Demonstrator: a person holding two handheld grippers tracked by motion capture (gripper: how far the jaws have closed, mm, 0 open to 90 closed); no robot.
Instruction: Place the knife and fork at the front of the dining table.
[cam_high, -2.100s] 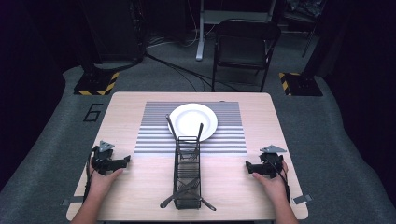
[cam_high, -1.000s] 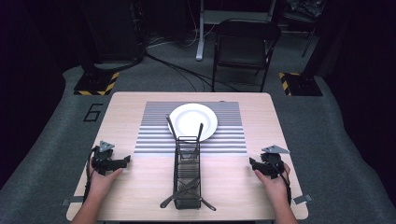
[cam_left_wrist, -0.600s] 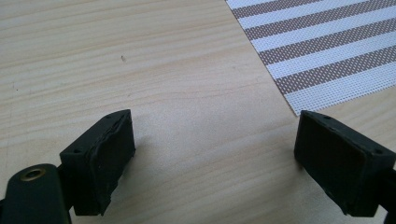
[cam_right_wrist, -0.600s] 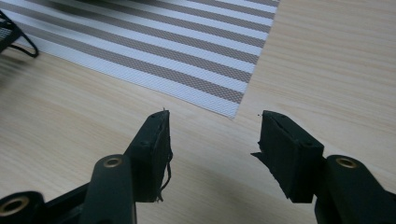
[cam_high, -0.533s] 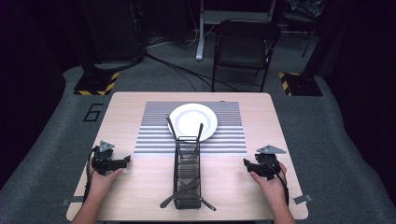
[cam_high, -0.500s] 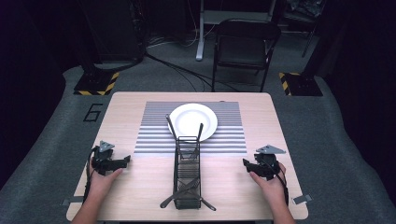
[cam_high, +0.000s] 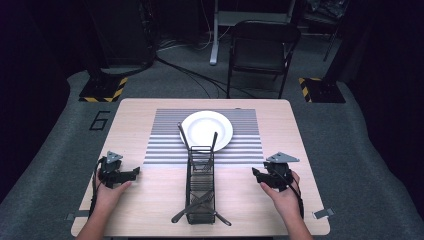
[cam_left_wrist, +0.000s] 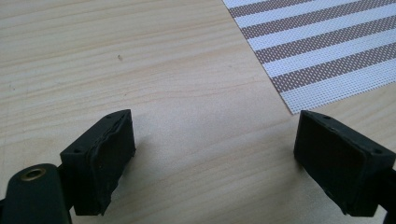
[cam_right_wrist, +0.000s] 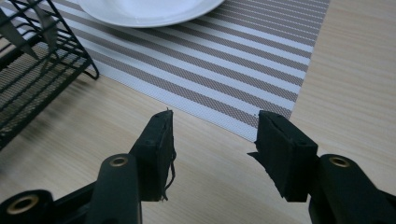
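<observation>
Dark studio floor surrounds a wooden table (cam_high: 150, 190). At its centre a black wire caddy (cam_high: 200, 182) holds cutlery, perhaps a knife and fork, beside a white plate (cam_high: 206, 129) on a striped mat (cam_high: 165, 145), likely for laying a place. Left gripper (cam_high: 131, 173), jaws wide apart and empty, waits. Right gripper (cam_high: 256, 175), jaws partly apart and empty, having just been closing slightly, points toward the caddy.

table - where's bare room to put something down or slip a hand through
Bare wood of the table runs down the left edge beside the striped mat, and likewise on the right, ahead of each gripper. The strip behind the mat is free too. The middle is crowded: the white plate and the black wire caddy with utensils.
</observation>
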